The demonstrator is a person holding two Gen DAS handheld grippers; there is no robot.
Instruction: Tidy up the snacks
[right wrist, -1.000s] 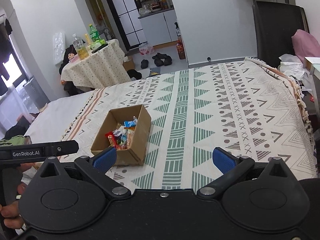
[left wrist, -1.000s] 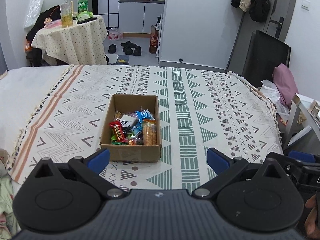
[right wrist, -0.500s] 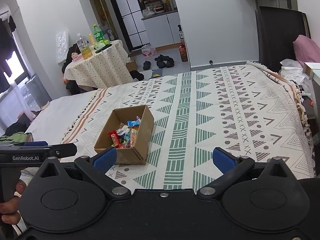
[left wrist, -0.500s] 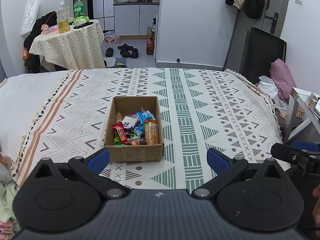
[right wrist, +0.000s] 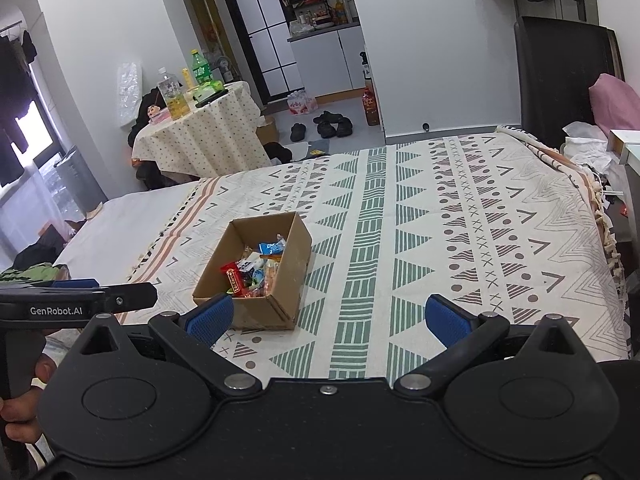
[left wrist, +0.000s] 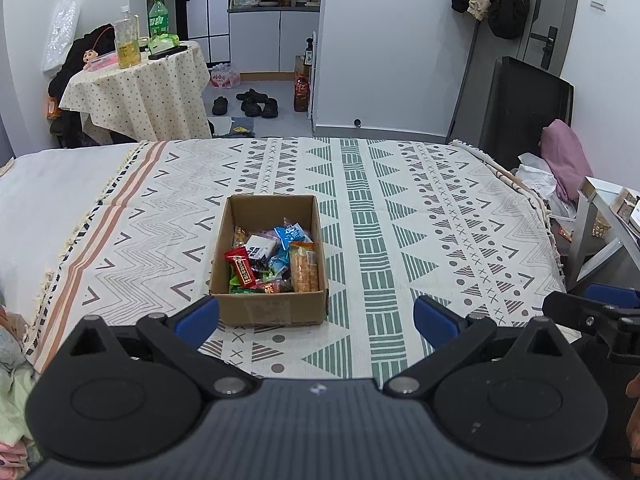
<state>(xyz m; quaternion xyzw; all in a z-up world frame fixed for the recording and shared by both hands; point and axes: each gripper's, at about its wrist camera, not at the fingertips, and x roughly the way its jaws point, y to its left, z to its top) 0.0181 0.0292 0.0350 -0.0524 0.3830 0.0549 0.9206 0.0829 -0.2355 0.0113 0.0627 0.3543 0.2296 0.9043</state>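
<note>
An open cardboard box (left wrist: 269, 264) sits on the bed's patterned blanket (left wrist: 420, 216), toward the near edge. Snack packets (left wrist: 276, 260) fill its nearer half: a red wrapper (left wrist: 241, 270), a blue one (left wrist: 291, 235), a white-and-black pack (left wrist: 260, 247) and an orange-topped pack of what look like biscuits (left wrist: 304, 267) along the right wall (the smaller packets underneath are hard to tell apart). The left tongs (left wrist: 316, 316) hover just short of the box, spread wide and holding nothing. The right tongs (right wrist: 328, 314) hang to the right of the box, likewise wide apart and empty. Beyond the bed stands a cloth-covered surface (left wrist: 140, 88) carrying bottles (left wrist: 128, 38).
</note>
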